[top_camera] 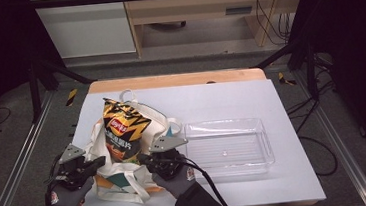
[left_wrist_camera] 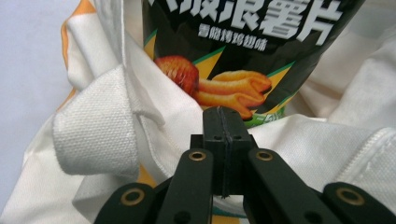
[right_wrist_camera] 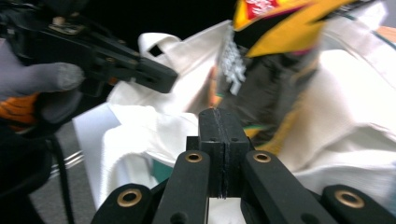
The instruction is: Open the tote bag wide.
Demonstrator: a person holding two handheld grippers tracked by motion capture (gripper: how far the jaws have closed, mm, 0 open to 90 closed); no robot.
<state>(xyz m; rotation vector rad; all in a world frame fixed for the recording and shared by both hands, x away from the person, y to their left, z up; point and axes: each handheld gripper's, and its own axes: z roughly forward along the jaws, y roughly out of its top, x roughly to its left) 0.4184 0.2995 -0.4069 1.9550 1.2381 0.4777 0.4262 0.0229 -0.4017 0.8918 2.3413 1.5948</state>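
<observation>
Chips bag (top_camera: 121,130) sticks halfway out of the white cloth bag (top_camera: 108,176), while both grippers, left (top_camera: 97,164) and right (top_camera: 144,159), have jaws pressed together, holding nothing.

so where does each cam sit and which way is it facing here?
High view: above the person's side, looking forward and down at the table; gloved hands, left gripper and right gripper show.
Left gripper view: rides that gripper, faces the chip bag in the tote bag; shut jaws.
Right gripper view: rides the right gripper, faces the tote; shut jaws.
All three share the chip bag.
</observation>
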